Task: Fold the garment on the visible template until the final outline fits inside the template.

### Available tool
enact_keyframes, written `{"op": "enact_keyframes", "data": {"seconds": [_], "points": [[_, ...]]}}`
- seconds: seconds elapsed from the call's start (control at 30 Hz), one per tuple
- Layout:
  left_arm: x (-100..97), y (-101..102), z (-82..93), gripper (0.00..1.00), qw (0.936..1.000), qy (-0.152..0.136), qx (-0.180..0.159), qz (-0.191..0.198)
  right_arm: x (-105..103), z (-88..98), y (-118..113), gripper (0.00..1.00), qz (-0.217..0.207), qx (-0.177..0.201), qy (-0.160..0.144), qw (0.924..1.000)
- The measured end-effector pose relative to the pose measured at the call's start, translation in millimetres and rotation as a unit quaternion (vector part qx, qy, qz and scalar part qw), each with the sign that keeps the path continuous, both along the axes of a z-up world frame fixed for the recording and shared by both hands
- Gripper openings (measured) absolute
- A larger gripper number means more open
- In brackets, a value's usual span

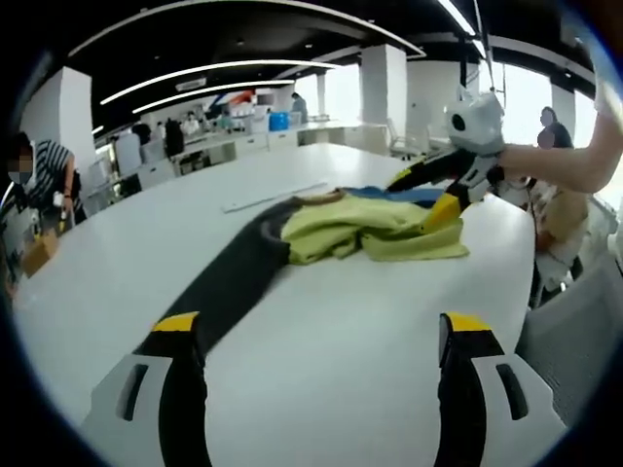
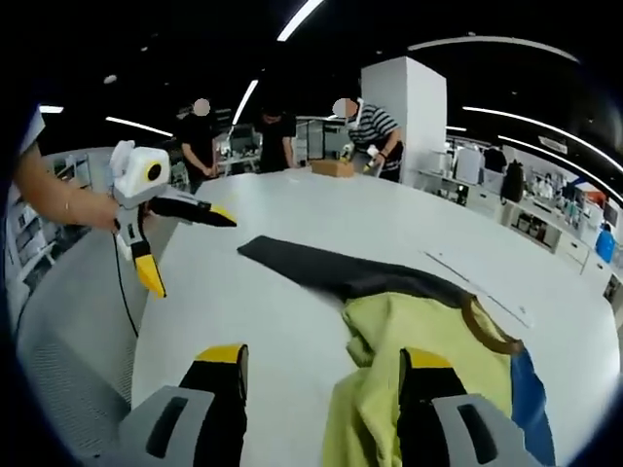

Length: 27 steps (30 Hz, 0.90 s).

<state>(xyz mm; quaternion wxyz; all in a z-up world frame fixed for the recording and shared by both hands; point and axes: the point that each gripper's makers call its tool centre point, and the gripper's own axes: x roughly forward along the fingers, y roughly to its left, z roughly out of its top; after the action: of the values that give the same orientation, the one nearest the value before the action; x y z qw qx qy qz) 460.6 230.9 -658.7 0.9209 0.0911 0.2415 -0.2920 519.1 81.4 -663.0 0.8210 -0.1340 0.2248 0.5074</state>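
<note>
A crumpled yellow-green garment [image 1: 375,232] with a brown collar and a blue part lies on the white table [image 1: 331,350], partly over one end of a long dark grey template [image 1: 229,282]. My left gripper [image 1: 321,329] is open, low over bare table, a short way from the template's near end. My right gripper [image 1: 425,195] hovers open at the garment's far side. In the right gripper view its jaws [image 2: 326,358] stand wide apart, with the garment's [image 2: 409,331] edge between them and the template [image 2: 321,268] beyond. The left gripper [image 2: 185,250] shows there, held open by a hand.
A thin white strip [image 1: 273,197] lies on the table beyond the template. The person's forearm [image 1: 569,161] reaches in from the right. Several people stand at the table's far end near a cardboard box [image 2: 331,167]. A chair [image 1: 574,331] stands by the table edge.
</note>
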Motion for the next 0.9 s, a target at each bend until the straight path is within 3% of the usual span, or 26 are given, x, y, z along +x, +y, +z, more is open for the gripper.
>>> {"op": "enact_keyframes", "data": {"seconds": [0.17,0.27,0.5,0.6,0.9], "points": [[-4.5,-0.5,-2.6,0.95,1.0000,0.004,0.002,-0.005,-0.7,-8.2,12.9,0.49,0.009,-0.003,0.014,0.9998],[-5.4,0.1,-4.0,0.95,1.0000,0.005,-0.002,-0.002,-2.0,-14.5,19.2,0.46,0.007,0.008,0.039,0.9992],[-5.7,-0.1,-9.9,0.94,0.9999,0.011,-0.004,-0.001,2.0,-46.3,13.1,0.44,-0.010,-0.031,0.069,0.9971],[-3.5,1.6,-12.9,0.92,0.9998,0.015,-0.013,0.006,10.1,-59.2,3.2,0.41,-0.025,-0.061,0.064,0.9958],[-6.8,1.0,-19.7,0.90,0.9996,0.024,-0.012,0.009,18.0,-80.9,-5.0,0.34,-0.044,-0.094,0.068,0.9922]]}}
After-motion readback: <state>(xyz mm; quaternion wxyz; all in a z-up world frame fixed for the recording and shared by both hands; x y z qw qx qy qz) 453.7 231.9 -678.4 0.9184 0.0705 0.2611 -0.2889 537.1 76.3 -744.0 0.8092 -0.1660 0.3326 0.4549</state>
